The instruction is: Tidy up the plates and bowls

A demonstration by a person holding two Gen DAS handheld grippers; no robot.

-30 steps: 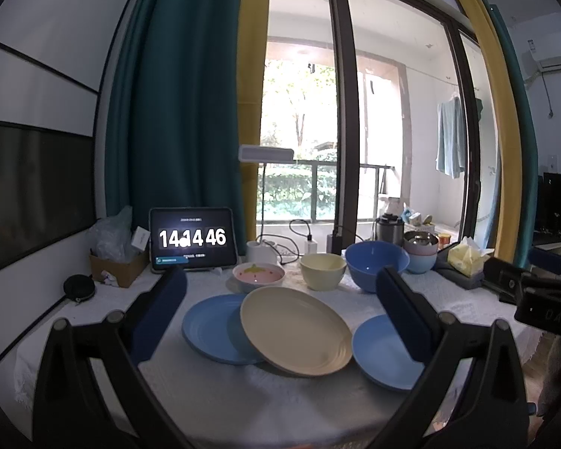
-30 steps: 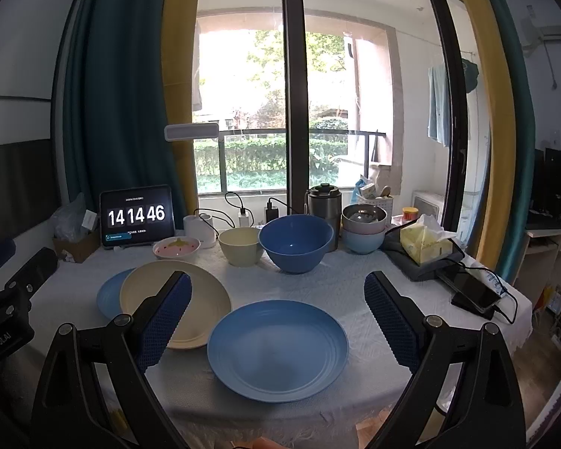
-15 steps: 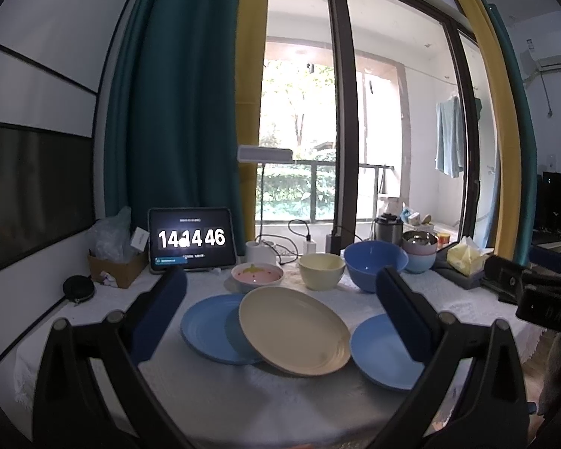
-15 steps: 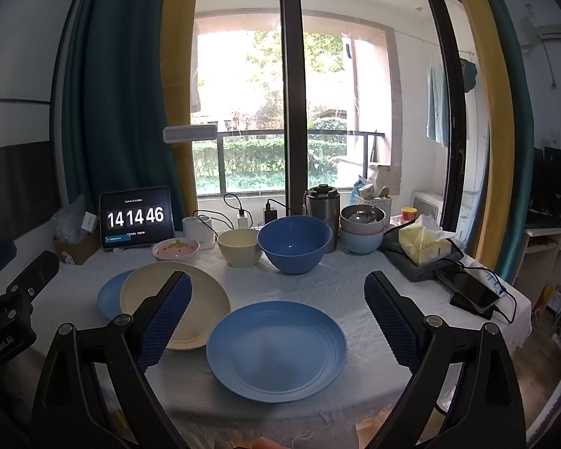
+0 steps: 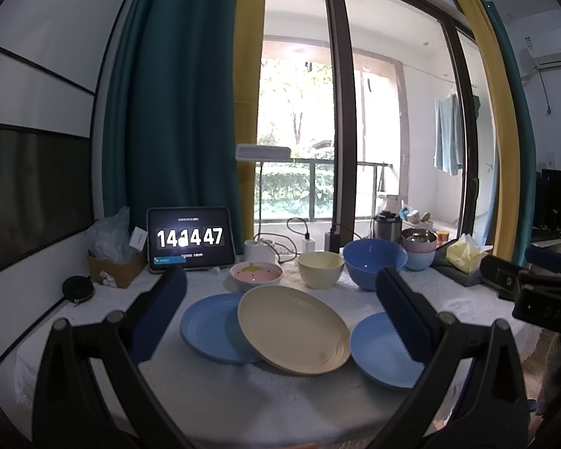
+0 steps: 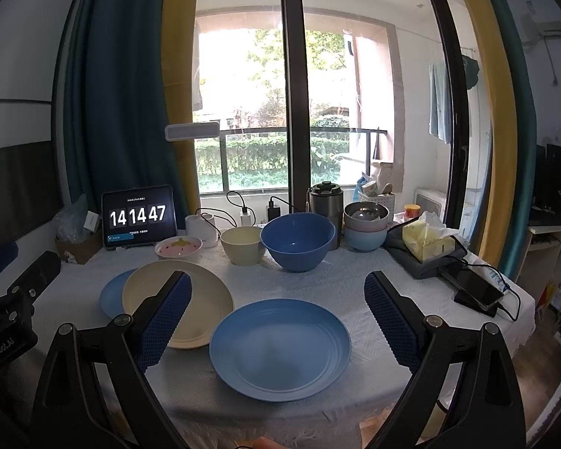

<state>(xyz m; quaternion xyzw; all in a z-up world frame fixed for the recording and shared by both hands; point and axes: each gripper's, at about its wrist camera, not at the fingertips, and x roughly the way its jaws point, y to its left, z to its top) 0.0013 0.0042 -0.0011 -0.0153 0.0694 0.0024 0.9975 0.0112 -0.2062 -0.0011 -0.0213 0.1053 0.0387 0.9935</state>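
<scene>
A cream plate [image 5: 293, 327] leans over the rim of a blue plate [image 5: 209, 327]; a second blue plate [image 5: 377, 351] lies to its right. Behind them stand a pink bowl [image 5: 256, 273], a cream bowl [image 5: 320, 268] and a big blue bowl [image 5: 374, 263]. My left gripper [image 5: 280, 288] hangs open above the plates, holding nothing. In the right wrist view the second blue plate [image 6: 280, 342] lies below my open right gripper [image 6: 278, 288], beside the cream plate [image 6: 202, 299]. A stack of small bowls [image 6: 365, 224] stands at the back right.
A tablet clock [image 6: 138, 220] stands at the back left beside a cardboard box [image 5: 117, 267]. A steel canister [image 6: 325, 202], chargers and cables line the window side. A tissue pack [image 6: 428, 239] and a phone [image 6: 477, 286] lie at the right on the white tablecloth [image 6: 355, 292].
Both grippers have barely shifted and stay open. The clock has ticked from 14:14:46 to 14:14:47. The dishes have not moved.
</scene>
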